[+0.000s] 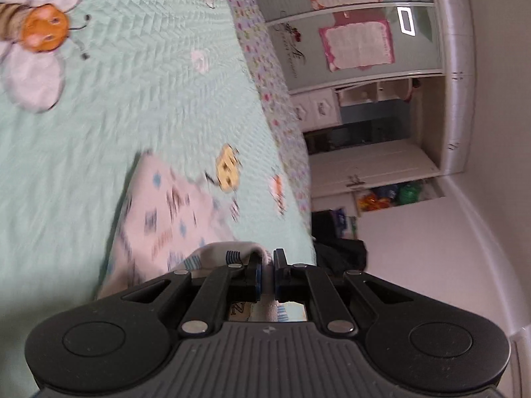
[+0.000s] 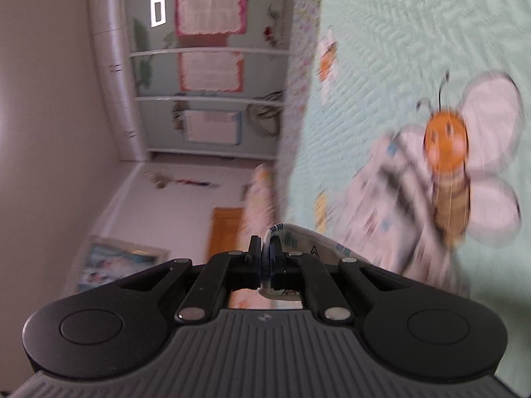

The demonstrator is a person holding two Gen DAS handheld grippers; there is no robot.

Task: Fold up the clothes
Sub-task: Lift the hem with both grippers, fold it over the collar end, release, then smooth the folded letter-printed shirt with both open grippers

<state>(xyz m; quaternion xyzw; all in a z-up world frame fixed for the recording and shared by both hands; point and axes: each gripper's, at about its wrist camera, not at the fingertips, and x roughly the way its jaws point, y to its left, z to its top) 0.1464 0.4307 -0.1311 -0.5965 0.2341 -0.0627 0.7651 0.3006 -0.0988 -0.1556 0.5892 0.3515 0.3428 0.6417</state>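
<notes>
L gripper [image 1: 267,265] & R gripper [image 2: 265,255] each pinch the cloth [image 1: 166,212] by its hem, lower centre. Thin, limp, light; hold at corners, over bed [image 1: 99,132].

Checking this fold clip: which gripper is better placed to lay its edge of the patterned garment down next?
Probably neither: the left gripper and right gripper each pinch an edge of the garment above the quilt, so they likely lower together.

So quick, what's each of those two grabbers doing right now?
Left gripper: closed on an edge of the patterned white garment.
Right gripper: closed on another edge of that garment.
</notes>
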